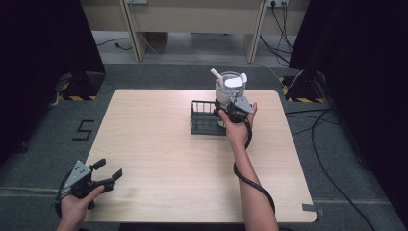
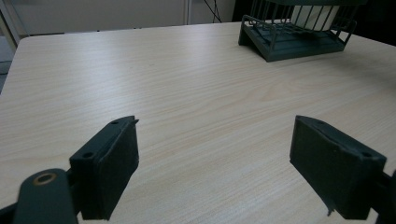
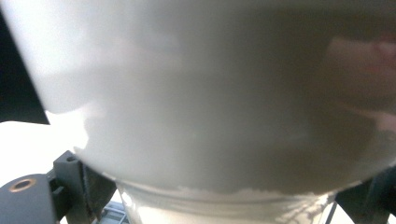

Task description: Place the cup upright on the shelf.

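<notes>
On the pale wooden table (image 1: pixel 159 159) a dark wire rack (image 1: pixel 206 119) stands toward the far right, and the right gripper (image 1: pixel 232 109) is at a clear jar (image 1: pixel 230 89) that holds white contents and what look like white utensils sticking out of its top. The jar sits at the rack's far right corner, seemingly in or just above it; whether its base rests on the rack I cannot tell. In the right gripper view the jar's wall (image 3: pixel 210 93) looms so near that it blurs, with the two black jaws rising at either side of its lower part, so the gripper appears closed around the jar, gripping low on the body, likely to keep it upright and its contents from tipping. The right hand (image 1: pixel 236 129) reaches straight forward from the near edge, which suits a lift or a setting-down along the rack's side. The left gripper (image 1: pixel 107 177) waits at the near left corner of the table, well apart from the rack, its jaws spread wide and empty over bare wood; in its own view the rack (image 2: pixel 299 35) and a white thing inside it show far off, so this hand seems parked out of the way.
</notes>
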Motion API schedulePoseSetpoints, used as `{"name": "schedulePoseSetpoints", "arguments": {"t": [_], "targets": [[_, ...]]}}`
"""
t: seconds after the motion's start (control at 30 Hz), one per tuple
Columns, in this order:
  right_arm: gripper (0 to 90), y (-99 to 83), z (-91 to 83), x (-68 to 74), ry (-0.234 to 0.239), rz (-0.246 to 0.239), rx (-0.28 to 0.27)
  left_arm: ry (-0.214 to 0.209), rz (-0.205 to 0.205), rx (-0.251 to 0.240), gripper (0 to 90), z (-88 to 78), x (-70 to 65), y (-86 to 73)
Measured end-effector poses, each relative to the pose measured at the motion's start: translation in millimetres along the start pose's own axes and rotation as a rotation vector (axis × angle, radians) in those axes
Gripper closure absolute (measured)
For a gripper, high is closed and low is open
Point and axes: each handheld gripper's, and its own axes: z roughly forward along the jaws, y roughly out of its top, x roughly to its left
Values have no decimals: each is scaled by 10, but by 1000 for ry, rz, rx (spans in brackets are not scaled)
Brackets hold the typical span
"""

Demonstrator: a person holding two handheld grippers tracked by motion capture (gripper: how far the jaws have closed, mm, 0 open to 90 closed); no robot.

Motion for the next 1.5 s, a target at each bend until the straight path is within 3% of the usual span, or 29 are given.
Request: {"name": "schedulePoseSetpoints", "arguments": {"t": [1.5], "targets": [[91, -36, -210, 15, -9, 2, -7, -3, -2, -2, 148, 7, -16, 2]]}}
